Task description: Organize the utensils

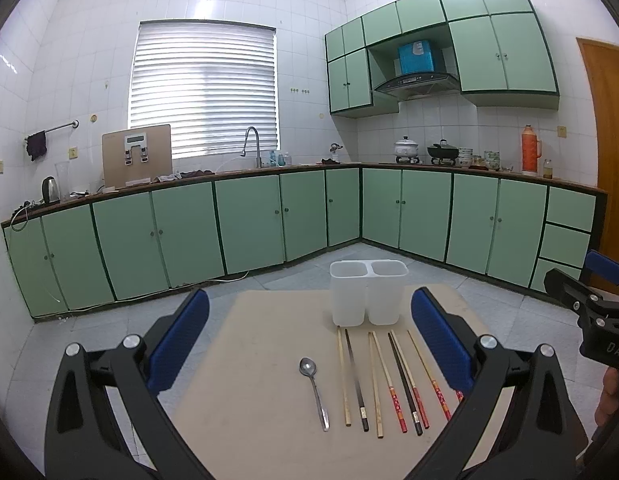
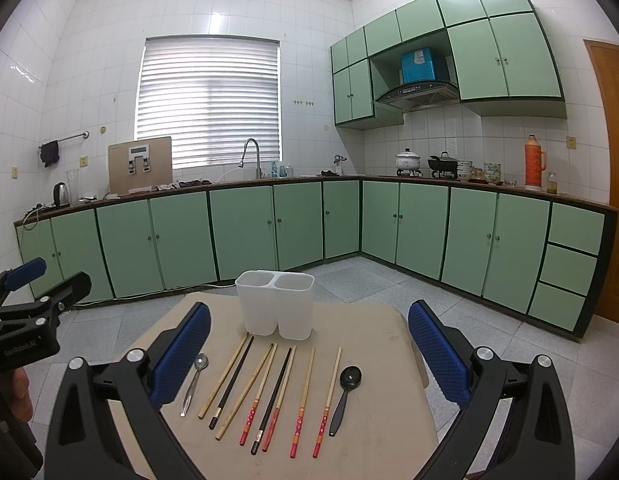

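Note:
A white two-compartment holder [image 1: 367, 292] [image 2: 275, 304] stands empty at the far side of a small beige table [image 1: 249, 400] [image 2: 369, 420]. In front of it lie a metal spoon [image 1: 314, 388] [image 2: 194, 380], several chopsticks [image 1: 383, 380] [image 2: 269, 392], some with red ends, some black, and a black spoon [image 2: 345, 392]. My left gripper [image 1: 309, 340] is open and empty above the table's near side. My right gripper [image 2: 309, 352] is open and empty, to the right of the left one.
The table stands on a grey tiled floor [image 2: 389, 276] in a kitchen with green cabinets [image 1: 249, 216] along the far and right walls. A wooden door [image 2: 613, 160] is at the right.

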A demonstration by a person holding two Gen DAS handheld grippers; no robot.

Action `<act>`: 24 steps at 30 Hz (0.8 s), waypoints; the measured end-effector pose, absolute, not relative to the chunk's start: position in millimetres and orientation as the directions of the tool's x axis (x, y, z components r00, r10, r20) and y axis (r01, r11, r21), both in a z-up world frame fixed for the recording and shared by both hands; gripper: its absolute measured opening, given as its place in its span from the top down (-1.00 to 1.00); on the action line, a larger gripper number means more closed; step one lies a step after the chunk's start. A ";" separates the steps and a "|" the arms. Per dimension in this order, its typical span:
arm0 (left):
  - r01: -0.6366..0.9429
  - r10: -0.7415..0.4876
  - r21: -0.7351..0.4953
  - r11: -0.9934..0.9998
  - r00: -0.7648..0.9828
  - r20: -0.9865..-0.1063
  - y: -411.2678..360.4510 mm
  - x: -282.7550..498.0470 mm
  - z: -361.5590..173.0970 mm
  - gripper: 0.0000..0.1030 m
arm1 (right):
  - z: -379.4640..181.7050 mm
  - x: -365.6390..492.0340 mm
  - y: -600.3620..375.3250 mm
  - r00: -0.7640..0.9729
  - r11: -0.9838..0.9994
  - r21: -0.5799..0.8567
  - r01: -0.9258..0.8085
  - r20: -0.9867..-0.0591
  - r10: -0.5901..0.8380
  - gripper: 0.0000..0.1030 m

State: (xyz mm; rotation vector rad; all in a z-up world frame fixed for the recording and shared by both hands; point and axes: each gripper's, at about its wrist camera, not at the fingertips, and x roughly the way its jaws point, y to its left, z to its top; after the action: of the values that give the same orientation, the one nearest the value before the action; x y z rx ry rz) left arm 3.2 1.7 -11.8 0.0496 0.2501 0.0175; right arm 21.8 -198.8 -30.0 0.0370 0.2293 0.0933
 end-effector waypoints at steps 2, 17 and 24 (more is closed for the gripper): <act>-0.012 0.024 0.052 0.999 0.969 -0.246 1.7 2.3 -10.4 -0.90 | -30.0 21.8 -198.8 0.970 0.995 0.047 -0.088 -0.225 0.096 -0.88; -0.015 0.027 0.053 0.999 0.969 -0.247 2.5 2.9 -8.1 -0.90 | -29.7 21.8 -198.7 0.969 0.995 0.047 -0.088 -0.226 0.096 -0.88; -0.016 0.029 0.055 0.998 0.969 -0.246 3.1 3.4 -9.1 -0.90 | -30.3 19.2 -196.8 0.969 0.995 0.049 -0.088 -0.227 0.096 -0.88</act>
State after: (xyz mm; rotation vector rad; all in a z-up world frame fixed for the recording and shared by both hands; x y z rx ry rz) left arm 3.4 3.1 -9.1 0.0524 0.2498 0.0228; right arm 19.2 -196.8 -30.3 0.0387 0.2308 0.0930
